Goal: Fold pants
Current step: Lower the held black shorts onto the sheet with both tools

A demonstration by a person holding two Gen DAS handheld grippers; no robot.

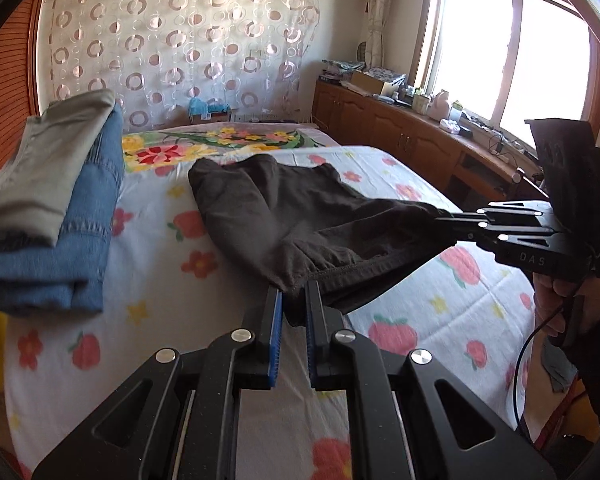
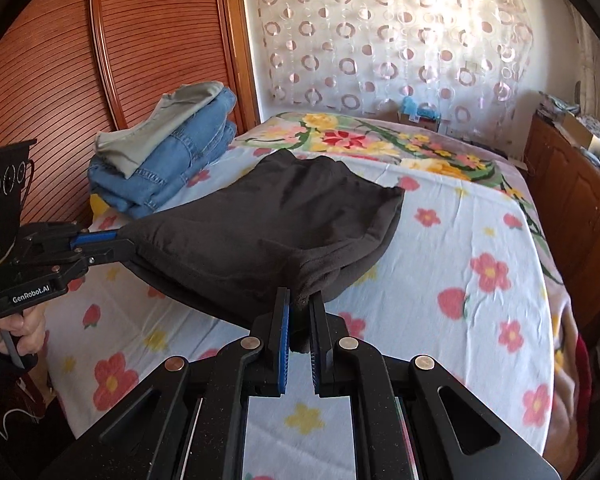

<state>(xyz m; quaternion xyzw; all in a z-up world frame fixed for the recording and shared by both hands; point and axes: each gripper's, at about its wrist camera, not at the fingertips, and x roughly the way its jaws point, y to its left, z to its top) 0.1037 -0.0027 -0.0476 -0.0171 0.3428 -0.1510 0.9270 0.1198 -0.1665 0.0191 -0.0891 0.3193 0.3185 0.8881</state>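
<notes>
Dark brown pants (image 1: 300, 216) lie partly on the flowered bed sheet (image 1: 172, 248), their near edge lifted off it. My left gripper (image 1: 294, 292) is shut on the near left corner of the pants. My right gripper (image 2: 300, 300) is shut on the near right corner of the pants (image 2: 268, 224). In the left wrist view the right gripper (image 1: 446, 218) holds the fabric from the right. In the right wrist view the left gripper (image 2: 120, 244) holds it from the left. The far part of the pants rests on the bed.
A stack of folded blue jeans with a grey garment on top (image 2: 168, 148) sits at the bed's left side by a wooden slatted door (image 2: 60, 60). A wooden cabinet (image 1: 412, 136) with clutter runs along the right under the window. A patterned curtain (image 2: 388, 40) hangs behind.
</notes>
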